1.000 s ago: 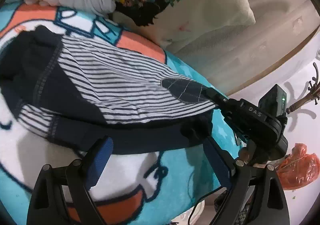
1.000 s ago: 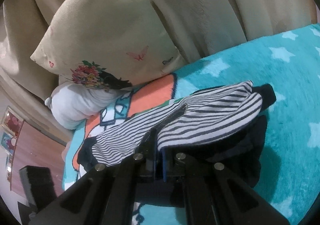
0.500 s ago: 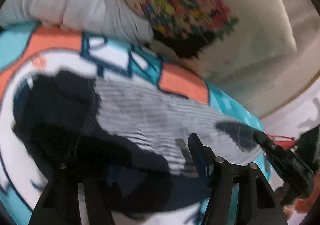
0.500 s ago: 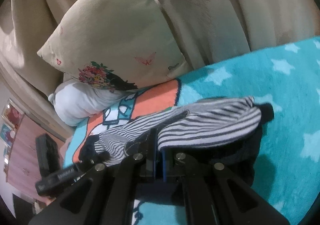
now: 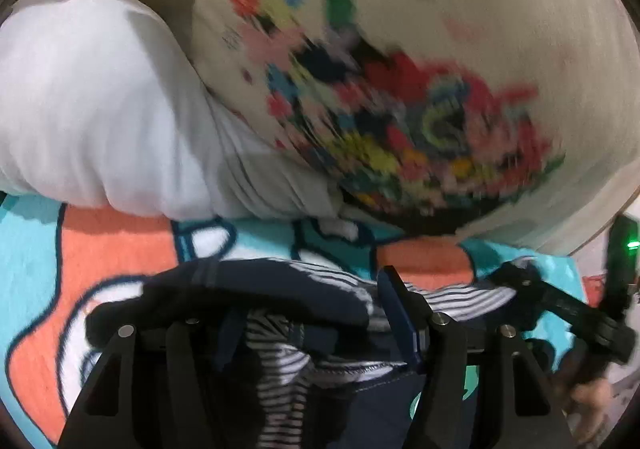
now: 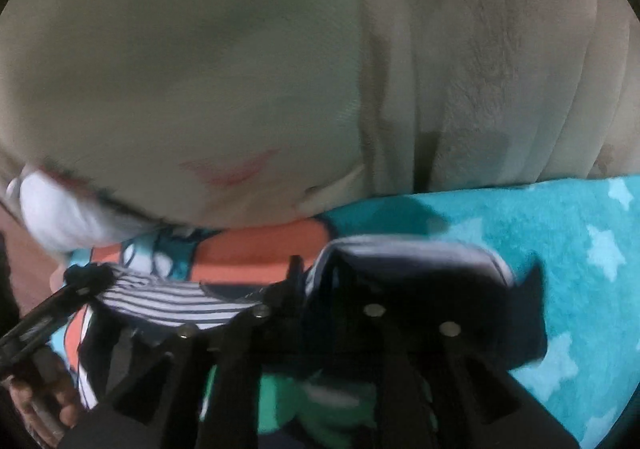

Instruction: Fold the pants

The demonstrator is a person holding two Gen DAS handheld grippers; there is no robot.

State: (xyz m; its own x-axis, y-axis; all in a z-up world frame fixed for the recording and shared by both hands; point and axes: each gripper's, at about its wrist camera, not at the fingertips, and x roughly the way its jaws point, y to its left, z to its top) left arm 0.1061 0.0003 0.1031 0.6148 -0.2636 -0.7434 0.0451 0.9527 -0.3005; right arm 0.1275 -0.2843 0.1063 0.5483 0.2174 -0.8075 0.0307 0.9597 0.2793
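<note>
pants [image 5: 280, 289]: one, striped-and-navy, on blanket [image 5: 116, 241] | pillows: two | left gripper [image 5: 316, 321]: half-open jaws straddling bunched pants | right gripper [image 6: 316, 289]: blurred, apparently slightly parted, just opening, pants between

We find no legible text, label, brand or number in either wrist view: motion blur smears every printed surface ahead of and beside the claws beyond reading.
</note>
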